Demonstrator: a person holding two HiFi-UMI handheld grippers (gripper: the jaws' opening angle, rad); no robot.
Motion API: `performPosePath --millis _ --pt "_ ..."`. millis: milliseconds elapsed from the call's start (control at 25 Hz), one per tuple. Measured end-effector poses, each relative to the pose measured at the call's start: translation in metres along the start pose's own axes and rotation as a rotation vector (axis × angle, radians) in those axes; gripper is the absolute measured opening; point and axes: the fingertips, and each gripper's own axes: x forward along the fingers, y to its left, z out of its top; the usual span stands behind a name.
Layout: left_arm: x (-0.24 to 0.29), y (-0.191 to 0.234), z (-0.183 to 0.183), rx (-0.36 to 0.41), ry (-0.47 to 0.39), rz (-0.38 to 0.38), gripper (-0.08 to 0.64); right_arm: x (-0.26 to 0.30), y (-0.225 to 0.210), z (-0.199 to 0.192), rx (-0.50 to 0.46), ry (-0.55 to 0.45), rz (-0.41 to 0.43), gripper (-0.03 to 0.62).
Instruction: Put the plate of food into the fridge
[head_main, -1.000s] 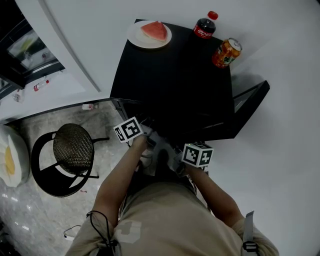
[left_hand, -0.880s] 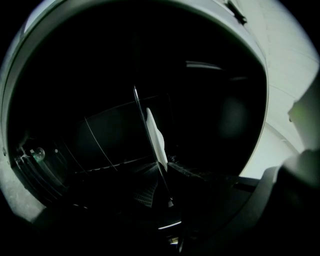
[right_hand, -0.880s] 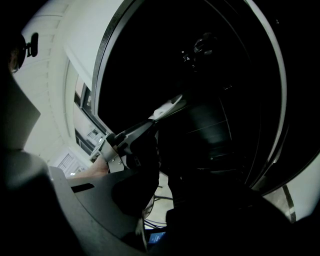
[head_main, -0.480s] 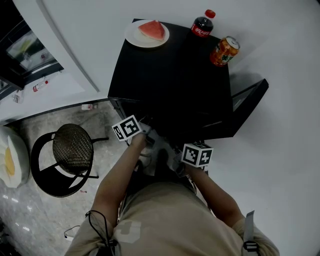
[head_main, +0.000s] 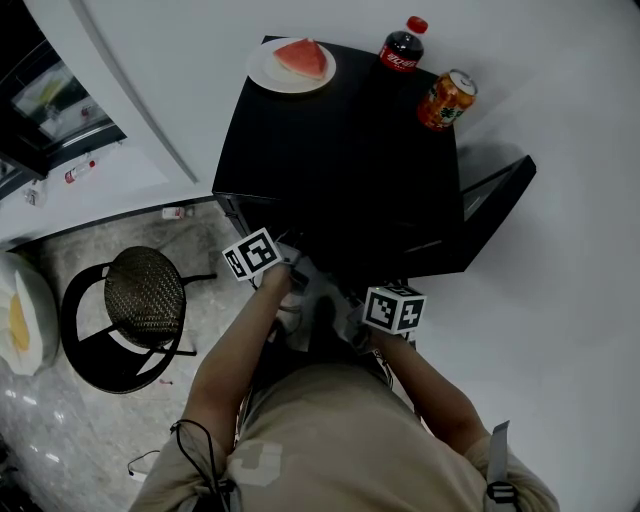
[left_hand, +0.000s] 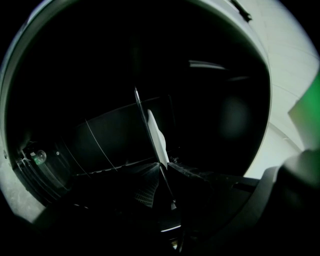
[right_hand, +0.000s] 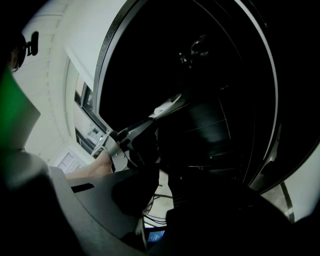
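L gripper (left_hand: 161, 167): its jaws are looking clenched on a thin pale strip (left_hand: 156, 135) that's running edge-on between the tips. The view's too dark to say what the strip belongs to, prob. some part at the fridge front. R gripper (right_hand: 160, 172): its jaws are standing apart w/ nothing between them, just pale floor (right_hand: 163, 186) showing thru the gap.

You're holding both grippers low at the open front of the fridge (head_main: 340, 150), the L one toward its left side and the R one toward its right. The door (head_main: 495, 195) is hanging open off the fridge's right side.

The plate (head_main: 262, 70) is sitting on top of the fridge at the back-left corner, w/ the watermelon slice (head_main: 303, 58) lying on it. No gripper is touching it. A cola bottle (head_main: 400, 50) and a can (head_main: 447, 100) are standing along the back-right of the fridge top, apart from the plate. A stool (head_main: 146, 296) is standing on the floor off the fridge's left side.

Progress, my read: early. Door-open part is looking done, and the plate move isn't begun yet. Left to do: let go at the front, reach up to the fridge top, grip the plate by the rim, keep it level so the slice isn't sliding, bring it round to the front and set it inside.
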Motion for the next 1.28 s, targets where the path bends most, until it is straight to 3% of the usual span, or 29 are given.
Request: performPosePath --millis 480,880,1080,1280 --pt "-0.016 -0.004 -0.011 -0.020 0.034 -0.010 0.055 0.002 0.005 -0.002 0.001 0.000 0.015 0.064" --pt "-0.046 -0.001 -0.008 0.043 0.055 0.028 0.055 0.011 0.022 -0.008 -0.007 0.005 0.046 0.064" --pt "-0.061 -0.009 -0.005 0.098 0.068 0.022 0.029 0.012 0.041 -0.011 -0.025 0.009 0.103 0.036" --pt "-0.076 -0.011 -0.007 0.166 0.107 0.037 0.011 0.014 0.052 -0.016 -0.061 0.007 0.104 0.031"
